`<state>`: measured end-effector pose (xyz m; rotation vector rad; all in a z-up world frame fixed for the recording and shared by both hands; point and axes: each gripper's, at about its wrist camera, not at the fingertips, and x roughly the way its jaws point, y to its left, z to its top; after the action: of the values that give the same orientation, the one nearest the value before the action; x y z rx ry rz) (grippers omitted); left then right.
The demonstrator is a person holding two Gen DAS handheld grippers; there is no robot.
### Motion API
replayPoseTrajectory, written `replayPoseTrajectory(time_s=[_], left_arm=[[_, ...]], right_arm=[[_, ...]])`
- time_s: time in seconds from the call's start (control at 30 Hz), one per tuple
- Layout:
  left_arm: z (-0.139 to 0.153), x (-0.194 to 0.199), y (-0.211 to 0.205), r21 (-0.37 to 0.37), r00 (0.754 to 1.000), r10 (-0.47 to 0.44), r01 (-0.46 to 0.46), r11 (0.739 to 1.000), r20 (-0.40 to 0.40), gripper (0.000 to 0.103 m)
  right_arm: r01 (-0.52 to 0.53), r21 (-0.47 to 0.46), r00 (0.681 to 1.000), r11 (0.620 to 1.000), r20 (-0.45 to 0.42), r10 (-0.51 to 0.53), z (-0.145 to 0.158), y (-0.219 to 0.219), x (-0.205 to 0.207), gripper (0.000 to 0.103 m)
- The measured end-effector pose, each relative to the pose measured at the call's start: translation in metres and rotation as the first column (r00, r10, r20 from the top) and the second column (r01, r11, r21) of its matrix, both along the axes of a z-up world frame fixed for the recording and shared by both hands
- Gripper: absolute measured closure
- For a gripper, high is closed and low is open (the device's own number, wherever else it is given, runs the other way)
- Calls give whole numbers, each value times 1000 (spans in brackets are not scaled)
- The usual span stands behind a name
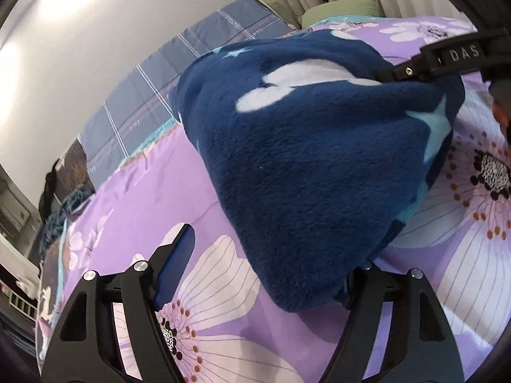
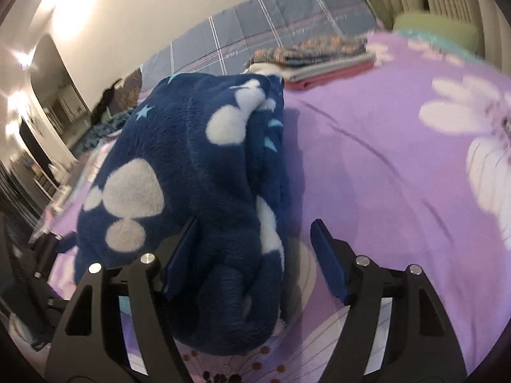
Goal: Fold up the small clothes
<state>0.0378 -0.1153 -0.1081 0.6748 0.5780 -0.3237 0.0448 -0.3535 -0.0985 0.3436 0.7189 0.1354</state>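
We had just folded the soft dark-blue fleece garment [image 2: 191, 198] on the purple flowered bedsheet [image 2: 383, 175]. Our left gripper [image 1: 268, 274] and right gripper [image 2: 255, 255] stood wide, squeezing nothing. Next, we probably needed to press it flat.

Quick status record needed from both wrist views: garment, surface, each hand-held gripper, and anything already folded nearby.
garment: navy fleece garment with white blotches and pale stars, bunched in a heap, not flat
surface: purple floral bedspread
left hand-held gripper: jaws open, garment edge lying over its right finger, no clamp
right hand-held gripper: jaws open, fleece between the fingers, right pad clear of it
folded stack: patterned and pink pieces at the far side of the bed
other: blue-grey plaid quilt beyond the bedspread
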Motion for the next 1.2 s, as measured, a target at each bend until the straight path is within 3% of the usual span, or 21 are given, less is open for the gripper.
replayPoseTrajectory(time_s=[0.13, 0.27, 0.37, 0.43, 0.5, 0.6, 0.67, 0.73, 0.87, 0.93, 1.0, 1.03, 1.1, 1.2], left_arm=[[7, -4, 8, -51, 999, -34, 32, 998, -38, 27], [24, -23, 22, -180, 971, -177, 148, 973, -160, 29], [53, -32, 36, -298, 953, -252, 194, 935, -169, 48], [75, -32, 42, -388, 948, -288, 218, 896, -134, 63], [87, -26, 41, -429, 945, -310, 239, 871, -103, 77], [84, -1, 20, -396, 958, -278, 229, 889, -72, 78], [57, 30, 1, -366, 954, -254, 181, 913, -161, 78], [31, 50, -12, -308, 949, -256, 192, 932, -182, 76], [28, 45, -36, -191, 964, -208, 175, 966, -167, 78], [26, 43, -37, -165, 966, -214, 190, 968, -146, 78], [27, 46, -31, -194, 962, -229, 198, 961, -152, 78], [28, 48, -27, -218, 959, -231, 194, 956, -163, 78], [30, 52, -20, -270, 952, -244, 189, 944, -185, 78], [30, 52, -20, -289, 950, -250, 190, 938, -188, 78]], right_arm=[[1, 43, 1000, 999, -11, -1, -5, -6, 1, 29], [11, 52, 1000, 999, -17, -10, -7, -10, 3, 28], [13, 43, 1000, 999, -14, -13, -6, -8, 5, 28], [14, 44, 1000, 999, -14, -14, -6, -8, 5, 28], [17, 42, 1000, 999, -14, -17, -6, -7, 4, 27], [25, 38, 1000, 999, -15, -25, -6, -6, 3, 26], [29, 31, 1000, 999, -12, -29, -6, -6, 2, 26], [31, 25, 999, 999, -10, -31, -6, -5, 1, 26], [40, 24, 999, 999, -16, -39, -6, -6, 2, 26], [53, 29, 999, 998, -16, -52, -2, -8, 0, 26], [52, 20, 999, 998, 9, -52, 11, -5, -7, 46], [38, 22, 998, 999, 48, -39, 24, -1, -14, 70], [31, 1, 992, 1000, 126, -31, 45, 5, -24, 97], [-86, 18, 968, 996, 238, 79, 75, 19, -30, 99]])
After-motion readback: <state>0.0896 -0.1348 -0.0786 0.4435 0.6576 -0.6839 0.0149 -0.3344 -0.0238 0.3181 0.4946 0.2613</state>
